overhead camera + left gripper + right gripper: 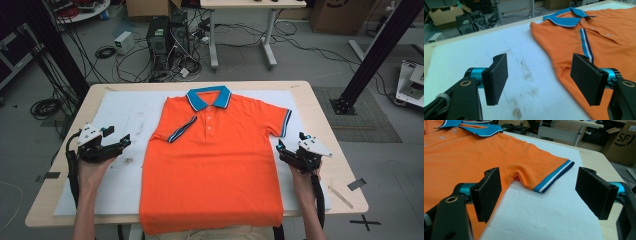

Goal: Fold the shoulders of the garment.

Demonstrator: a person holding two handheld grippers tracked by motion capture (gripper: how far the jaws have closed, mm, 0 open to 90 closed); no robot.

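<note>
While the orange polo shirt (215, 160) lies flat and face up in the middle of the white foam sheet (125, 115), collar (209, 97) toward the far edge, its hem hangs over the near edge of the table (320, 107). One sleeve is folded in across the chest (striped cuff (181, 129) lying diagonally); the other sleeve (277, 119) is spread out flat.

Left gripper (122, 142): jaws spread wide, nothing between them, off the shirt's side over bare, stained foam. In the left gripper view (539, 77) the shirt edge runs just beside one jaw, no contact.

Right gripper (280, 149): jaws also spread, empty, just beside the shirt's other side below the spread sleeve. In the right gripper view (537, 195) the cuff sits ahead between the jaws, untouched.

Beyond the table: computer tower (159, 37), cables on the floor.
</note>
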